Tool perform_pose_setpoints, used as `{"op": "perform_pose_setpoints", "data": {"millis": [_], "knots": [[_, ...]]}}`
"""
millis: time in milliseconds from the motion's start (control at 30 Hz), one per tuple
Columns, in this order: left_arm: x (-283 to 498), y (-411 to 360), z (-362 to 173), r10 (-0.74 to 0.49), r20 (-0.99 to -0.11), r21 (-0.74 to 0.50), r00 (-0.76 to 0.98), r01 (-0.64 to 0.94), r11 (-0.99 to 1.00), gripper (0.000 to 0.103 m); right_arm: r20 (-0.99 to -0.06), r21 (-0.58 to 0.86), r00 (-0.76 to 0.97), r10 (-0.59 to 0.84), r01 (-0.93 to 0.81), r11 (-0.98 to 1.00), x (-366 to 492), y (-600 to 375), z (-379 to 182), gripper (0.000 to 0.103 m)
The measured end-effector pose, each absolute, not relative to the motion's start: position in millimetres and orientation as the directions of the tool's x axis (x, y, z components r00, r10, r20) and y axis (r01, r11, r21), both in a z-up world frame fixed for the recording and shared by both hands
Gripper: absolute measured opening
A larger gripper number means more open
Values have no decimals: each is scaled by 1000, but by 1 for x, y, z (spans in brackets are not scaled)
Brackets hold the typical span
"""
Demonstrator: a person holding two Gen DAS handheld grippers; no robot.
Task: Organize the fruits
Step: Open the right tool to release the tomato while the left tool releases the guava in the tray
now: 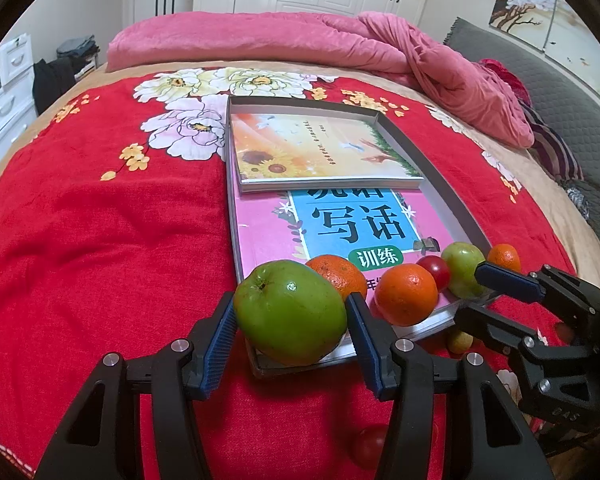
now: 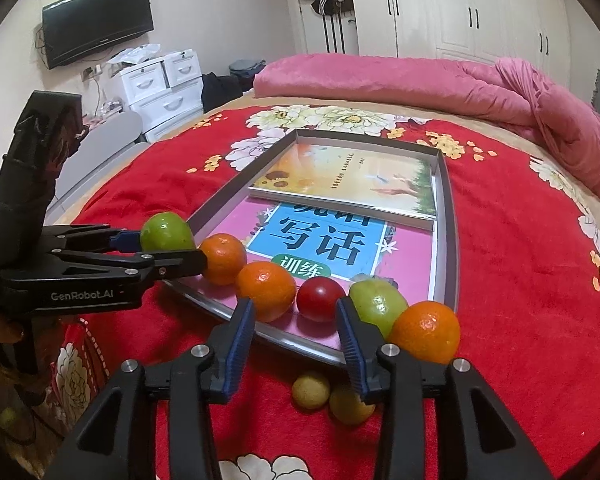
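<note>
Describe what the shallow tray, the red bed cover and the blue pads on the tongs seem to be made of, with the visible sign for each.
Tray: probably metal; thin grey walls with a dull sheen and folded corners, though coated card is possible.
Red bed cover: woven fabric, matte and slightly fuzzy, with printed flowers.
Blue pads: likely rubber or soft plastic; ribbed, matte faces on black, hard-looking plastic arms.
</note>
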State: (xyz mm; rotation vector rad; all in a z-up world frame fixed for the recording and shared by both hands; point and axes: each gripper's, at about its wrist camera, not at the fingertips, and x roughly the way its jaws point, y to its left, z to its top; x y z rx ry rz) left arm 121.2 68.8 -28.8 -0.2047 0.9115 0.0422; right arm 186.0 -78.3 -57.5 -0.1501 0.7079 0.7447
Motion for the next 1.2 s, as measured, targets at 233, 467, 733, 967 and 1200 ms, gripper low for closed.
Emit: {"op": "perform_pose_setpoints", "data": {"millis": [233, 467, 733, 967, 1200], "knots": [[122, 68, -29, -58, -792, -167, 607, -124, 978, 57, -626, 99, 530, 572, -673, 733, 180, -81, -55, 49], [120, 70, -29, -64, -791, -174, 609, -123, 977, 57, -621, 89, 539, 569, -673, 734, 178, -82, -54, 50], [118, 72, -26, -67, -785, -182, 615, -126, 975, 61, -610, 78, 553, 567, -670, 738, 175, -84, -51, 56], [115, 74, -22, -65, -779, -184, 624, -129, 974, 65, -594, 81, 570, 567, -659, 748, 176, -88, -46, 61], [114, 75, -21, -62, -777, -184, 626, -131, 974, 65, -593, 81, 578, 561, -650, 756, 176, -90, -45, 63]]}}
